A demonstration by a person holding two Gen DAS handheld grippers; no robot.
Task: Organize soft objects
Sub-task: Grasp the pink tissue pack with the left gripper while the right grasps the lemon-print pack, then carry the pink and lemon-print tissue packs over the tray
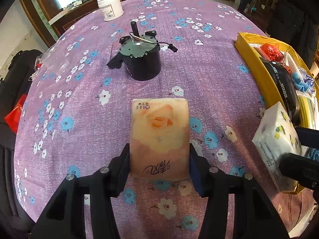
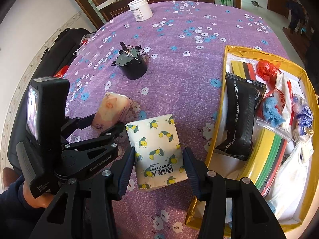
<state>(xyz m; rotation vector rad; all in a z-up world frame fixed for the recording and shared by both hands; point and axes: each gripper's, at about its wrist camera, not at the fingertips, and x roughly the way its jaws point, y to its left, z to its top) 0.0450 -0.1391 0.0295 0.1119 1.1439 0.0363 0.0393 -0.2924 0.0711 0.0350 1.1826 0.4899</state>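
Observation:
My left gripper (image 1: 159, 163) is shut on a pink rose-print tissue pack (image 1: 159, 135), held just above the purple flowered tablecloth; the pack also shows in the right wrist view (image 2: 111, 111). My right gripper (image 2: 158, 159) is shut on a white lemon-print tissue pack (image 2: 157, 149), which also shows at the right edge of the left wrist view (image 1: 279, 145). The two packs are side by side, left of the yellow box (image 2: 223, 91).
The yellow box holds a black packet (image 2: 241, 117), a red bag (image 2: 267, 70), blue cloth (image 2: 273, 112) and coloured sheets. A black motor (image 1: 141, 59) stands mid-table. A white jar (image 1: 110, 7) is at the far side. A clear plastic box (image 1: 53, 59) lies at the left edge.

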